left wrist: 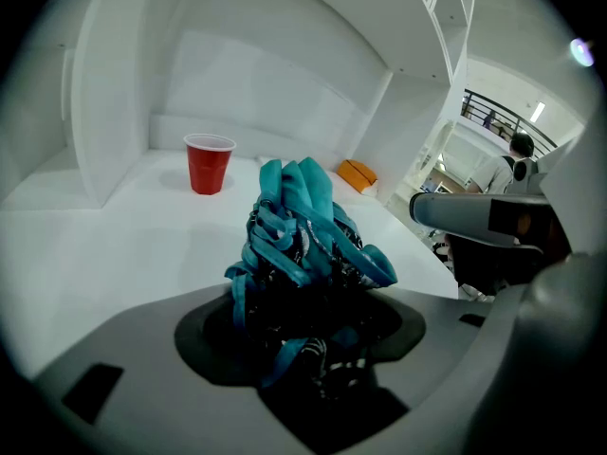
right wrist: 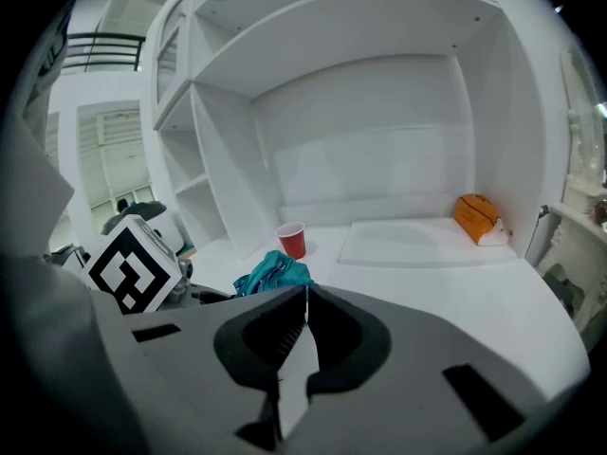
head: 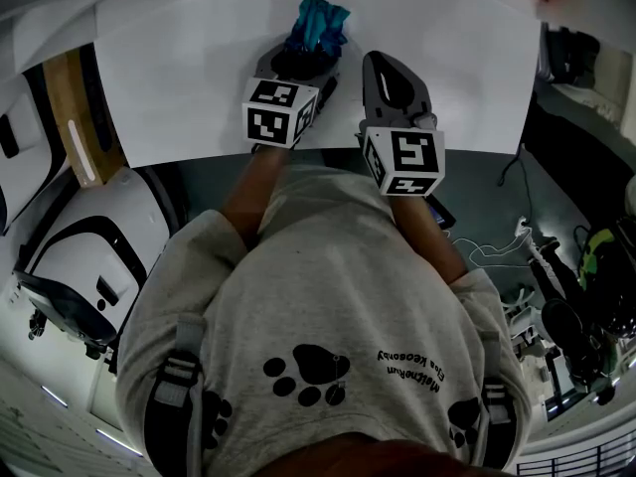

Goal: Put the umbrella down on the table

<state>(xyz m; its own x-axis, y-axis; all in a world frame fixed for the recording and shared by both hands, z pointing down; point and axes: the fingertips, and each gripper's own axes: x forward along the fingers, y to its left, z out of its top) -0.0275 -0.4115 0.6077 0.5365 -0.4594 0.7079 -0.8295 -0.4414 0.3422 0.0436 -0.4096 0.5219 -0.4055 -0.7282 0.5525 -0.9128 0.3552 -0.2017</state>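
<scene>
A folded teal umbrella (left wrist: 299, 235) with dark patterned fabric and loose straps stands bunched between the jaws of my left gripper (left wrist: 303, 322), which is shut on it. In the head view the umbrella (head: 318, 23) pokes out past the left gripper (head: 303, 60) over the white table (head: 189, 68). Whether its lower end touches the table is hidden. My right gripper (right wrist: 308, 290) hangs just to the right, shut with its tips touching and nothing between them. From the right gripper view the umbrella (right wrist: 273, 274) shows at the left, beside the left gripper's marker cube (right wrist: 133, 268).
A red cup (left wrist: 209, 164) stands farther back on the table, and an orange object (right wrist: 477, 218) lies at the back right. White shelf walls (right wrist: 228, 188) close off the table's far side. Chairs and cables crowd the floor (head: 556, 296) behind the person.
</scene>
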